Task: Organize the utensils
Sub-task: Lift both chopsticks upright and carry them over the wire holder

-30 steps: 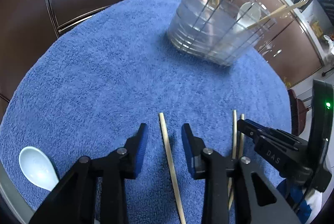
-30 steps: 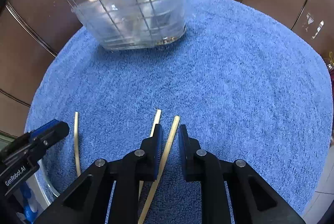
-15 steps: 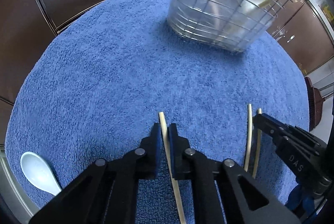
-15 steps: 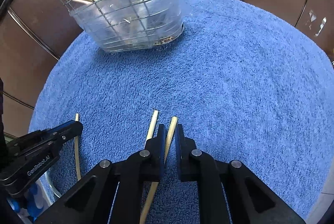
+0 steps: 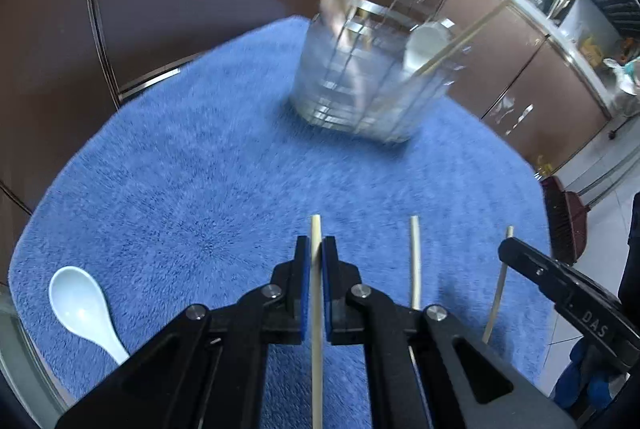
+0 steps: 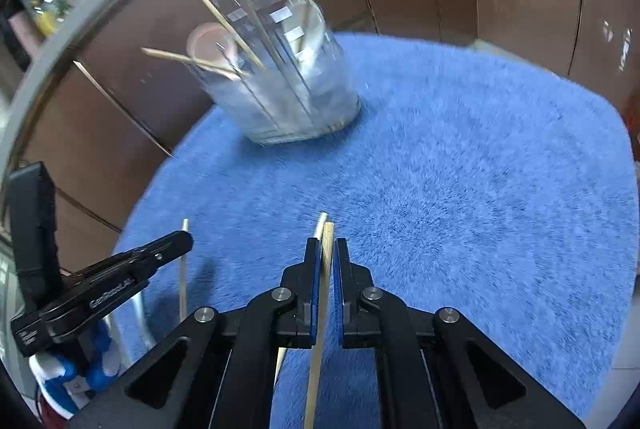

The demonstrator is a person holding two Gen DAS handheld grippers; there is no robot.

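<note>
Having just closed, the left gripper [image 5: 316, 257] is clamped on one chopstick [image 5: 316, 309] and the right gripper [image 6: 328, 257] on another [image 6: 325, 269], both lifted off the blue towel [image 5: 200, 189], so the pickups look done. Each stick's long axis runs along its fingers, tip toward the utensil holder [image 5: 368, 85]; a third chopstick [image 5: 415, 261] lies on the towel between the grippers.

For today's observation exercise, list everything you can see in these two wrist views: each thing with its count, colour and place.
Towel: one, blue, spread over the round tabletop.
Utensil holder: one, clear with wire grid, far side of the towel, holding chopsticks and spoons.
Loose spoon: one, white, near left edge of the towel.
Loose chopstick: one, pale wood, lying between the grippers.
Held chopsticks: two, pale wood, one in the left gripper, one in the right.
Cabinets: brown, behind the table.
Left gripper: black, blue pads, shut on a chopstick.
Right gripper: same, shut on a chopstick.
</note>
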